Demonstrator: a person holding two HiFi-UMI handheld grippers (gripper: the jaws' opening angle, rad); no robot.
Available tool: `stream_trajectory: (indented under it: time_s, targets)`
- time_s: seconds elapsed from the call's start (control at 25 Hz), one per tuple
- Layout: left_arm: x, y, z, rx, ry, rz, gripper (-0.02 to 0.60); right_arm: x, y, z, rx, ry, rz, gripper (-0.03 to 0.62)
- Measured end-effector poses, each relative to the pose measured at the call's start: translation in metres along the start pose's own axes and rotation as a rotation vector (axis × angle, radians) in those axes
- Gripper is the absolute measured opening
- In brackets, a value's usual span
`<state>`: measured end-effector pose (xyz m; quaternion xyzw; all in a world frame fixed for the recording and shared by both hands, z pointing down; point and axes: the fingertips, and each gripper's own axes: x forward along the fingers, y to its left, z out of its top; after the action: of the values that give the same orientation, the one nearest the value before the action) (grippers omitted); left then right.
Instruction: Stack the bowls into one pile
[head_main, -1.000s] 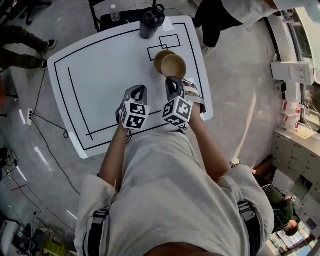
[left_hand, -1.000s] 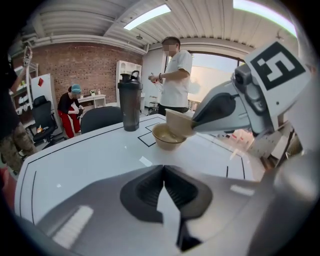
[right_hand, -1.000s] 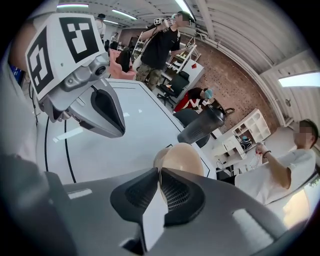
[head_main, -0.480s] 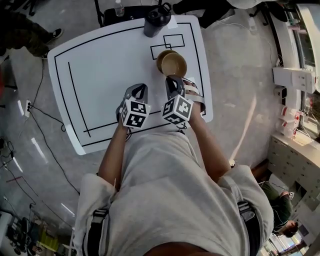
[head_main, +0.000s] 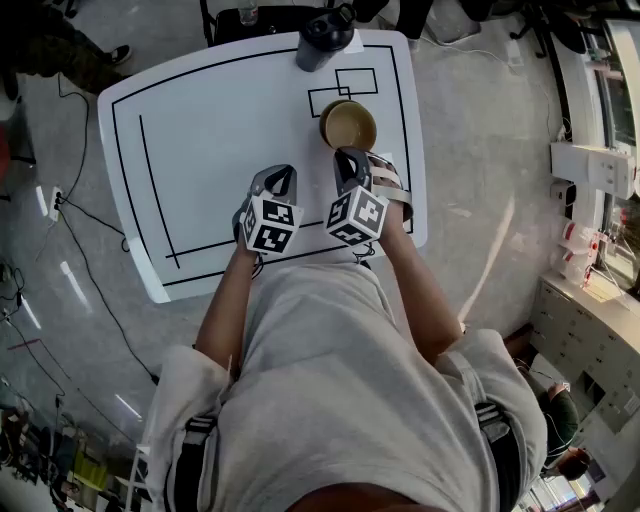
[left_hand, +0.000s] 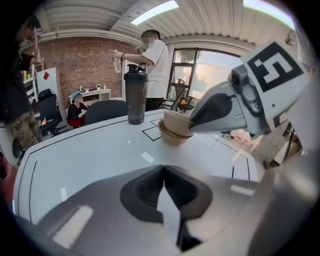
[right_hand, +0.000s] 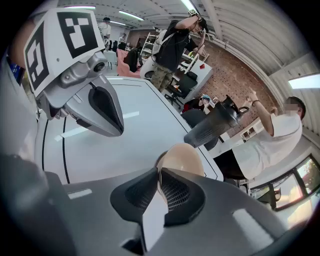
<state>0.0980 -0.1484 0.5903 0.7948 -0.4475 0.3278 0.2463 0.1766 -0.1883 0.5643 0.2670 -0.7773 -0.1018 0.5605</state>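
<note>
Two tan bowls are sat on the white table (head_main: 215, 120), far right part, right beside the outlined rectangles, with the dark shaker bottle (head_main: 325, 38) just behind them. From the head view they could pretty much be taken for one bowl. The stack is only really given away in the left gripper view, where the top bowl (left_hand: 175, 120) is seen tilted inside the bottom bowl (left_hand: 172, 139).

The right gripper (right_hand: 159, 172) is shown with its jaws closed on the top bowl's near rim, a thin sliver of tan caught between the pads. The left gripper (left_hand: 164, 170) is held nearer the table's front edge, off to the left of the bowls and not touching them, jaws pressed together with nothing in them.

A person in a white shirt (left_hand: 155, 60) behind the bottle is picked up in both gripper views.
</note>
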Motion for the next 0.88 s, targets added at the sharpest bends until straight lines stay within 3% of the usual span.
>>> stream_trajectory:
  time_s: [0.88]
  targets:
    - [0.008, -0.003, -0.008, -0.028, 0.016, -0.007, 0.003, 0.022, 0.002, -0.005, -0.02, 0.022, 0.032, 0.028]
